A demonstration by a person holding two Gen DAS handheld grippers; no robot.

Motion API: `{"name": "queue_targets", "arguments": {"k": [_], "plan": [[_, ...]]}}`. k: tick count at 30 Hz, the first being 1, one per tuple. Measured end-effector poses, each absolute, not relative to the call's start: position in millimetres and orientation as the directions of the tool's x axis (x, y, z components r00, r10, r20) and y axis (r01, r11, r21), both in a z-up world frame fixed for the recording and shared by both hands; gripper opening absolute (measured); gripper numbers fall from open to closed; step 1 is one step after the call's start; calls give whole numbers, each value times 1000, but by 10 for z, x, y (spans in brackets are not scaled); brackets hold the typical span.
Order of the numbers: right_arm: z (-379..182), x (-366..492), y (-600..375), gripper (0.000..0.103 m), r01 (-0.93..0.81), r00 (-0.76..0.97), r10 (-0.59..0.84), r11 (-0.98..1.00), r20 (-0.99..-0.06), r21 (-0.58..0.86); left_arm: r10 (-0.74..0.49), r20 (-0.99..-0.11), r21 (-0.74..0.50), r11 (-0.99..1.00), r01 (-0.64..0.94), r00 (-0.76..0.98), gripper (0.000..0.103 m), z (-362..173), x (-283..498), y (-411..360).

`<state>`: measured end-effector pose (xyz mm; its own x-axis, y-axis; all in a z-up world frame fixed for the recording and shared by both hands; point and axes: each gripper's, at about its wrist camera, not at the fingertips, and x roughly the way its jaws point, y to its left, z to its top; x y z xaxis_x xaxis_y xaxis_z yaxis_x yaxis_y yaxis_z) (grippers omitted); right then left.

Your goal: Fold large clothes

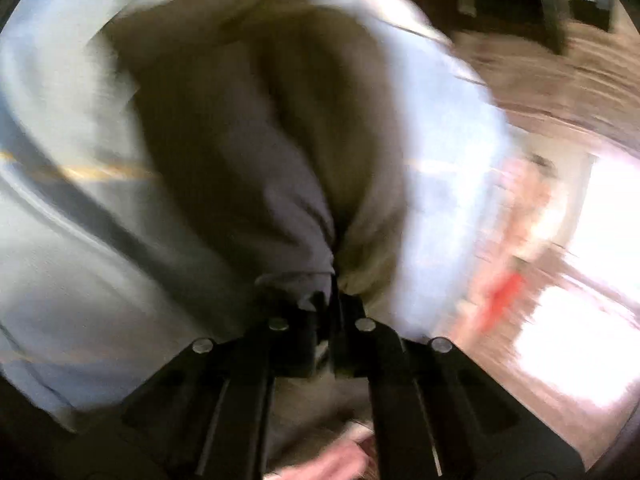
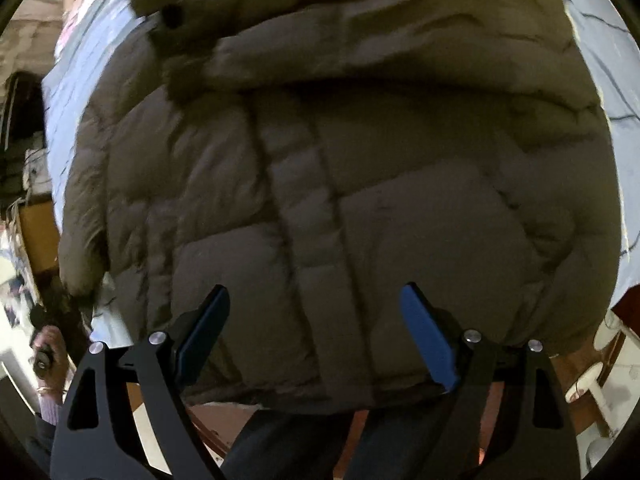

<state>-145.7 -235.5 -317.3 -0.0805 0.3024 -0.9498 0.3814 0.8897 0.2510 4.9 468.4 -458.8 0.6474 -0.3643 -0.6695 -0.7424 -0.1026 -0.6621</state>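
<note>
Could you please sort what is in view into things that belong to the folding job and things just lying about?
Job:
- jacket, quilted, spread out
- left tool, shut on a bunch of jacket
- right tool, open above the jacket
- blue sheet under the jacket

Lying about:
- white stool
- wooden floor

The puffy olive-brown quilted jacket (image 2: 320, 184) looks matt, soft cloth; beneath it, the pale blue sheet (image 2: 76, 92) seems smooth fabric.

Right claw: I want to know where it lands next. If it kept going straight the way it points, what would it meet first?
Most likely the padded jacket. The open right claw points down at its quilted front, near the central placket, with nothing between them. How near the surface it hangs is unclear.
</note>
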Motion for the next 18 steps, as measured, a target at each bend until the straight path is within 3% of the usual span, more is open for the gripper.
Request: {"name": "queue_targets", "arguments": {"k": [5,8,11,13,14,15,18], "plan": [[-3111,-1419,-2366,88,366,-51,306,891,-951,267,-544,-496,-858,189,-477,677,4,-3500,683,3648],[-3051,-1475,-2572,88,395,-32,312,876,-949,275,-659,-513,-858,397,-325,551,5,-3113,940,2635],[-3016,-1562,-2884,88,441,-9,312,854,-950,276,-734,-598,-801,561,-207,322,9,-3168,943,1393],[-2996,-1639,-3112,88,477,2,305,837,-952,269,-736,-665,-744,641,-188,123,18,-3489,771,583],[-2982,-1678,-3232,88,497,6,302,826,-953,265,-729,-682,-725,663,-187,63,33,-3593,690,364],[-2984,-1714,-3349,88,518,10,300,814,-954,262,-710,-704,-698,691,-188,4,42,-3714,612,150],[-2987,-1819,-3722,98,584,34,284,773,-958,250,-666,-744,-645,739,-196,-61,75,-3924,524,-139]]}}
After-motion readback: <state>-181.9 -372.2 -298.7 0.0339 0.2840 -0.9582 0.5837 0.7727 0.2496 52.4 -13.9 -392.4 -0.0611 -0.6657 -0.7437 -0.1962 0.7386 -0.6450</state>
